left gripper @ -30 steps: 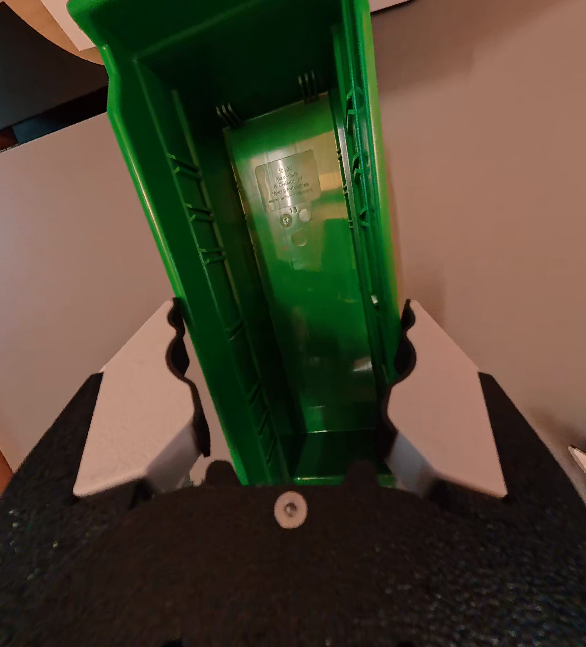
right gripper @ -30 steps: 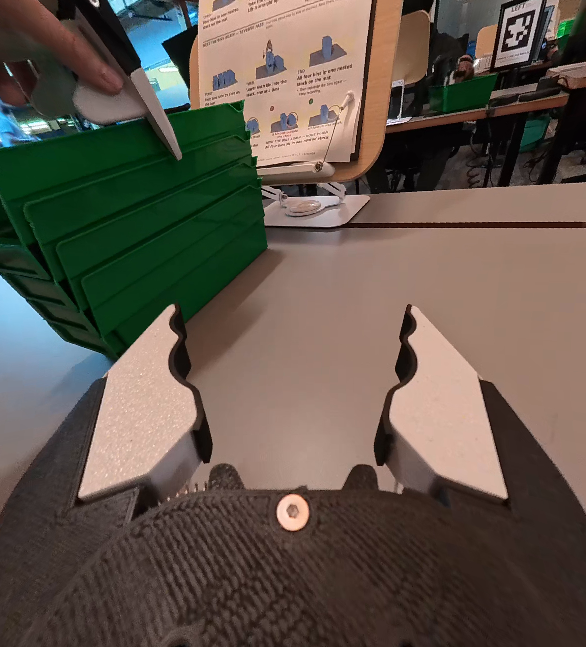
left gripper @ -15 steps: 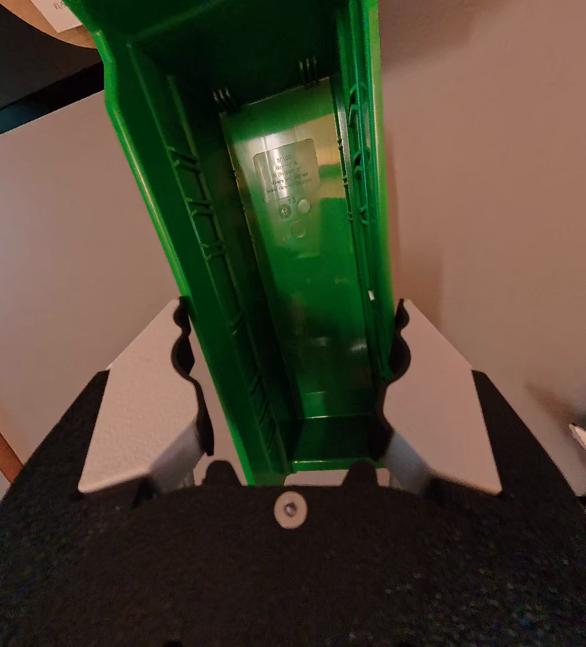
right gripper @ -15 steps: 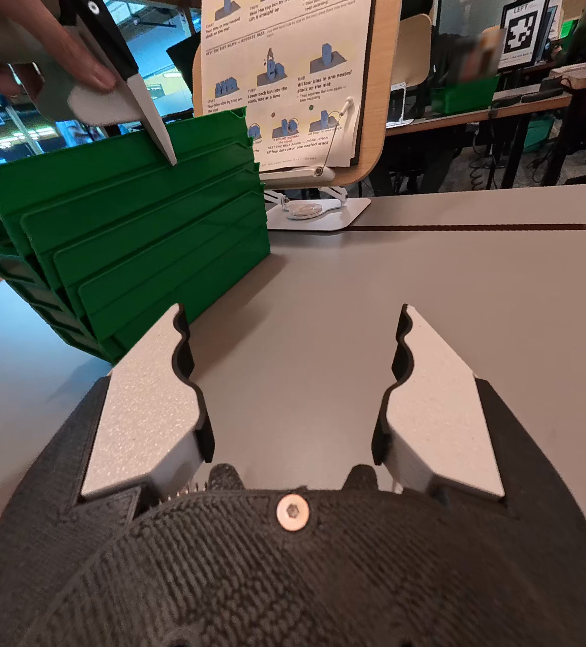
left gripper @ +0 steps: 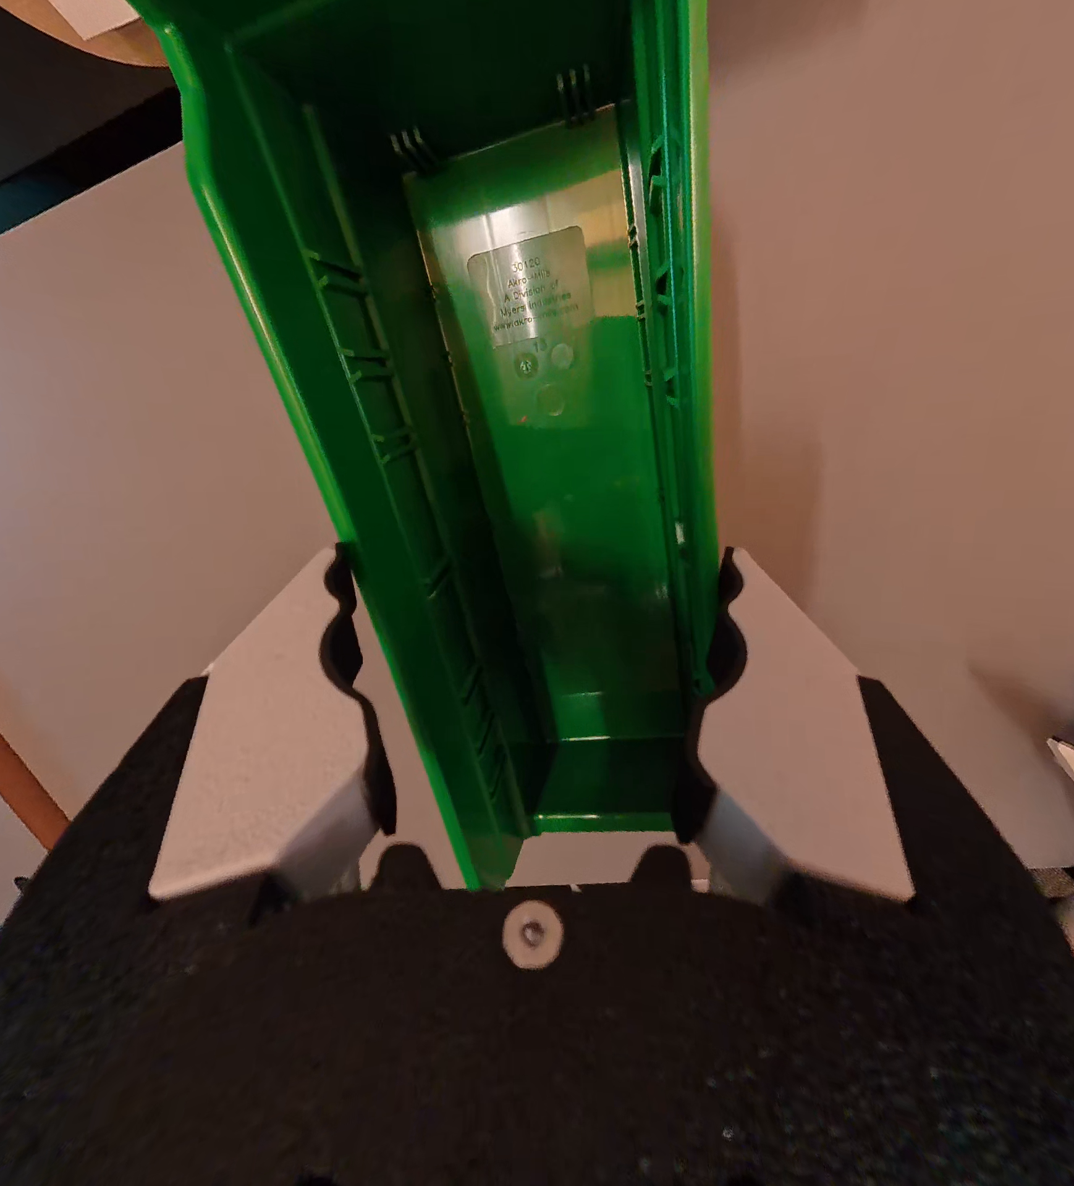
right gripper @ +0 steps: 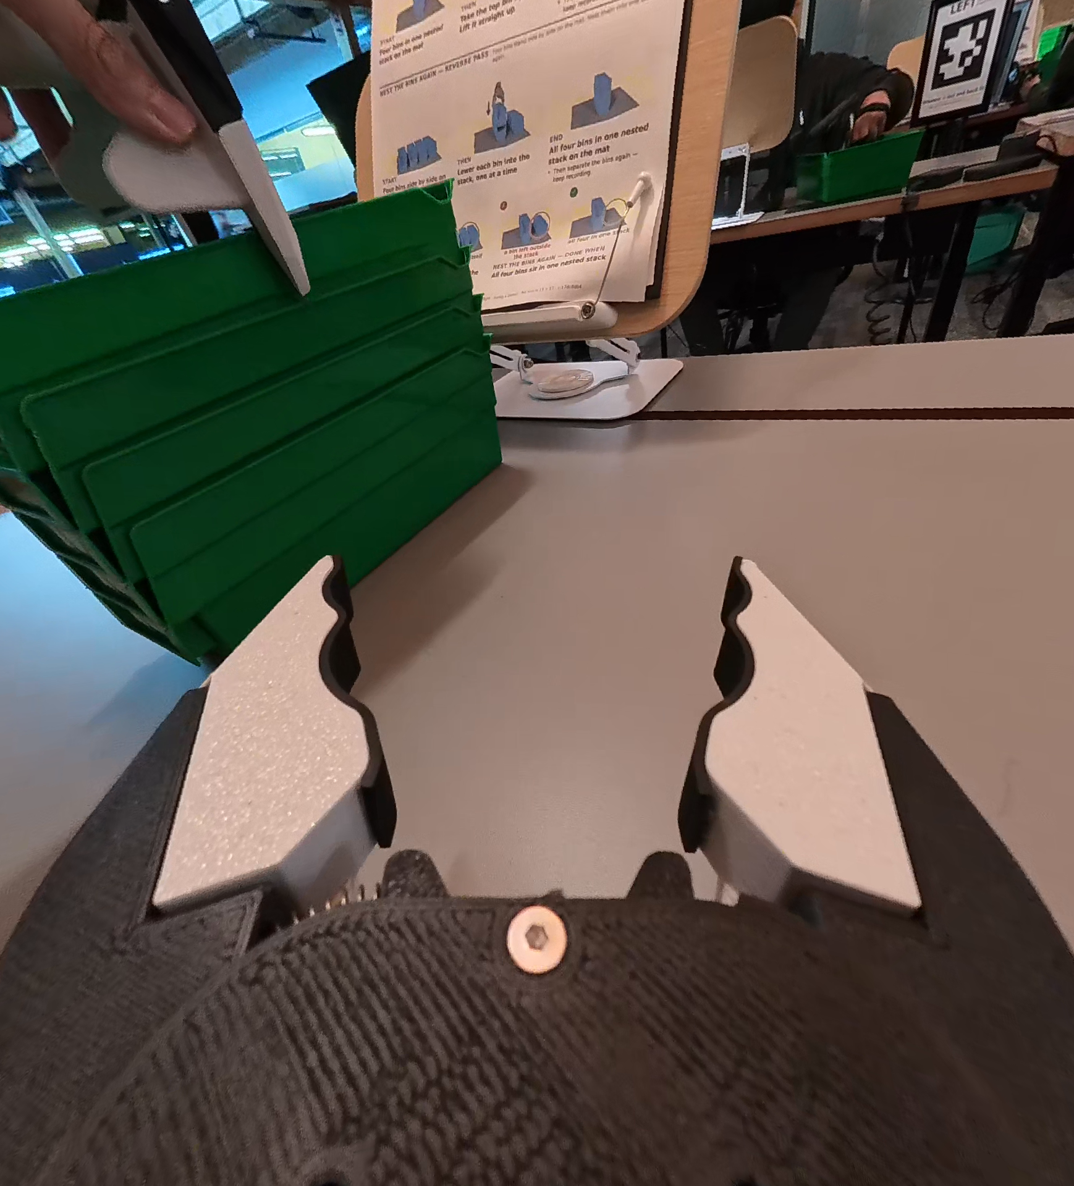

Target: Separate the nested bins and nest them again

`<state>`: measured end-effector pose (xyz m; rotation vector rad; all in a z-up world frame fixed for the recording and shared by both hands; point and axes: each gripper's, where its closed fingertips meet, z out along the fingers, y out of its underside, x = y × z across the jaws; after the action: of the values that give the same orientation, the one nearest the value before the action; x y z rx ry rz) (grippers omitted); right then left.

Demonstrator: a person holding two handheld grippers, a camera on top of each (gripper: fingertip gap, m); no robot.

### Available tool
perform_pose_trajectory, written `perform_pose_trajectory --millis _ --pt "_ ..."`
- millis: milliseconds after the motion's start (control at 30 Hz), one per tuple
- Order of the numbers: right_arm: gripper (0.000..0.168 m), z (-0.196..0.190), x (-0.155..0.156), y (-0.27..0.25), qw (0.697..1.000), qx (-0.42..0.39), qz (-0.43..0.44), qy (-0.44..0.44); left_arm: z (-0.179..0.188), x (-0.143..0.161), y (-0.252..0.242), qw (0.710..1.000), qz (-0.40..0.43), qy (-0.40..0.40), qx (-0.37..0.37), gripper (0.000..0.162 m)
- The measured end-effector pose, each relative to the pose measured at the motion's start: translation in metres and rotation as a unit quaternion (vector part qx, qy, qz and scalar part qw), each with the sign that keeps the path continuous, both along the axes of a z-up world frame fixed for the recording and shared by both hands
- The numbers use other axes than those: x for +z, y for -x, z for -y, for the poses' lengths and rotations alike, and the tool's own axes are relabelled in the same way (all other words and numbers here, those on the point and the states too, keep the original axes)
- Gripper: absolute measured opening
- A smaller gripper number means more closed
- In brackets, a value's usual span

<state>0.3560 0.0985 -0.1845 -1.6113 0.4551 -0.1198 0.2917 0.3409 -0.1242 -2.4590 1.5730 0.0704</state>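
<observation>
Straddling the top bin (left gripper: 541, 449) of a nested green stack, the left gripper (left gripper: 534, 642) has its jaws wide apart, one finger outside each long wall; the right-hand finger (left gripper: 724, 642) touches or nearly touches the rim, while the other stands a little clear of the opposite wall, so whether it has a real hold I cannot tell. The right gripper (right gripper: 534, 642) hangs over the bare grey table (right gripper: 778, 577) with jaws wide and nothing between them. The stack of bins (right gripper: 252, 411) sits on the table to the left of that gripper, tipped so the rims step down towards the table, with a stand holding a printed sheet (right gripper: 521, 141) just behind it. In the right wrist view a finger of the left gripper (right gripper: 265, 212) rests against the rim of the uppermost bin. These bins look like light, stiff moulded plastic with glossy, probably slippery walls, and the ribs inside likely let each one wedge into the next. A sound hold, I judge, is across the two long walls near the rim, where the lip gives the pads something to catch; pinching a single thin wall could flex it. Lifting one bin may drag the next one up, so the free gripper could usefully press the lower bins down.
</observation>
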Motion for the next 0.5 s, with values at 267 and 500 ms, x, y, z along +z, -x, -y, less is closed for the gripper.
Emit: perform_pose_trajectory --millis 267,500 --pt "0.112 -0.002 -0.002 0.002 1.0 0.007 -0.004 0.002 0.0 0.008 0.005 1.0 -0.014 -0.001 -0.003 0.106" --pt "0.111 -0.004 -0.004 0.005 1.0 0.012 -0.005 0.006 0.0 0.023 0.012 1.0 -0.011 -0.019 -0.021 0.104"
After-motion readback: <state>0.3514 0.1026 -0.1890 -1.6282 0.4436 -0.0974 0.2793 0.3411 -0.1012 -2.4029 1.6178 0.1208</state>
